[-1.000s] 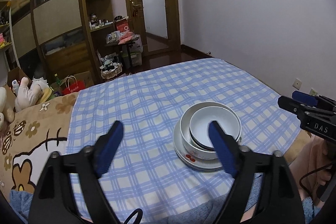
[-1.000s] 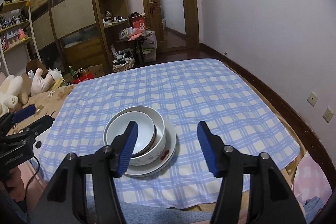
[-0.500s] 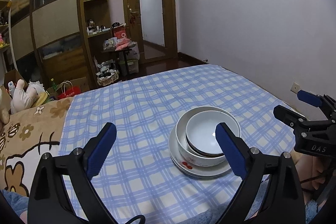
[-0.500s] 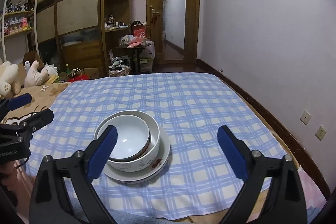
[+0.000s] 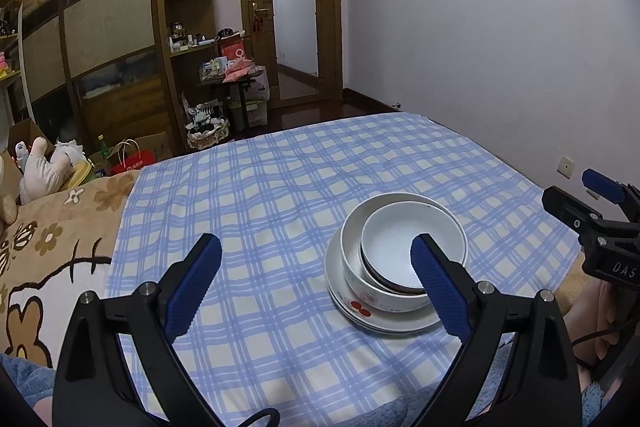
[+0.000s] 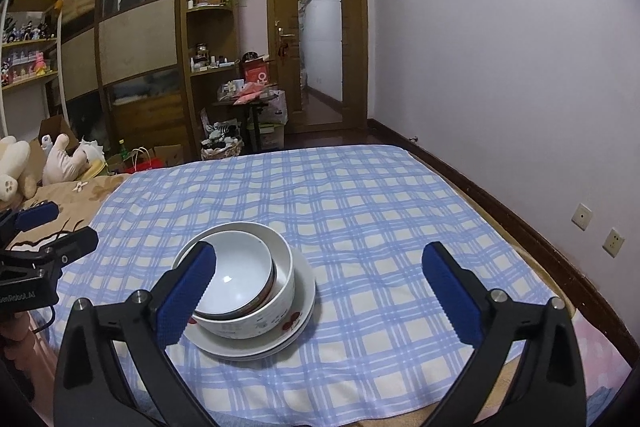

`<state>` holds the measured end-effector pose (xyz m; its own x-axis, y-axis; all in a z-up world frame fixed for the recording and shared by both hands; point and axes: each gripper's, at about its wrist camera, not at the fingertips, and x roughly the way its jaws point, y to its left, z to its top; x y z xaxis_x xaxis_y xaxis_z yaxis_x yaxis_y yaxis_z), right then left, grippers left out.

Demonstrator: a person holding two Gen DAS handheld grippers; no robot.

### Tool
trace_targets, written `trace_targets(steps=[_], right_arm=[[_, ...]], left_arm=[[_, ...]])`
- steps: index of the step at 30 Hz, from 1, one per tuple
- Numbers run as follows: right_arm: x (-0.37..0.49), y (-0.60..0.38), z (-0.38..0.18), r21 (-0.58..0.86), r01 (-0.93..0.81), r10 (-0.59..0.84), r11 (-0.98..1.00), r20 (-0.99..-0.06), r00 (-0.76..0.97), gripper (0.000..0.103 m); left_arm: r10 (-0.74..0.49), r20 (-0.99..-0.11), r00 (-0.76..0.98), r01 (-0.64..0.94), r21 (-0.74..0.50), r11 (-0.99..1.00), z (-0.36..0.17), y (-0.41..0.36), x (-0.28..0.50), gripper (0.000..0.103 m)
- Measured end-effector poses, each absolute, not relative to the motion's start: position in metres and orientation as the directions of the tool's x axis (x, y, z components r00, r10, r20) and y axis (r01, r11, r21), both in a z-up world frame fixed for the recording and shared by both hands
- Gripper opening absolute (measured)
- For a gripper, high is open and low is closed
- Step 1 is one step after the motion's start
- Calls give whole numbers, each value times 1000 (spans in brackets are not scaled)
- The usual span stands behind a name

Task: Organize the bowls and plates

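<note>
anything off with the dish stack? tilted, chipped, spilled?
The small inner bowl sits tilted and off-centre inside the larger bowl, leaning toward one side. The plates beneath lie flat on the checked cloth. No spill or chip visible.

**Readable lettering on the two grippers only**

In the left wrist view, white capitals "DAS" stand on the black body of the right gripper (image 5: pixel 600 183), at the right edge of the frame; the word runs off the picture, so any further letters cannot be told. In the right wrist view, white lettering ending in "Robot.AI" stands on the black body of the left gripper (image 6: pixel 52 225), at the left edge; its first letters are cut off. A red box (image 6: pixel 256 77) on the far table bears a white mark too small to read.
</note>
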<state>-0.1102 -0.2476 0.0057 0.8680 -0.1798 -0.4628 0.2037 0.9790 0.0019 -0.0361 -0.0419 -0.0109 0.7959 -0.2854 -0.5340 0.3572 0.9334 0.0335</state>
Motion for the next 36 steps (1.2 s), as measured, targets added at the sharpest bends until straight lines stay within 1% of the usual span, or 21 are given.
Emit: trace_targets(steps=[16,20,36], right_arm=[[-111,-250,6,6,222,-195,975,-457,868,103],[-112,-251,5,9,223,-195,975,-456,868,103],[-113,-251,5,10,232,-202,973,-456,867,103]], left_arm=[[-268,-546,794,350,49,936,-14,-38,-36,96],[-267,-541,797,350,53,935,-13,-38,-36,100],[-257,-541,801,344,64,937,-11,-37,-36,101]])
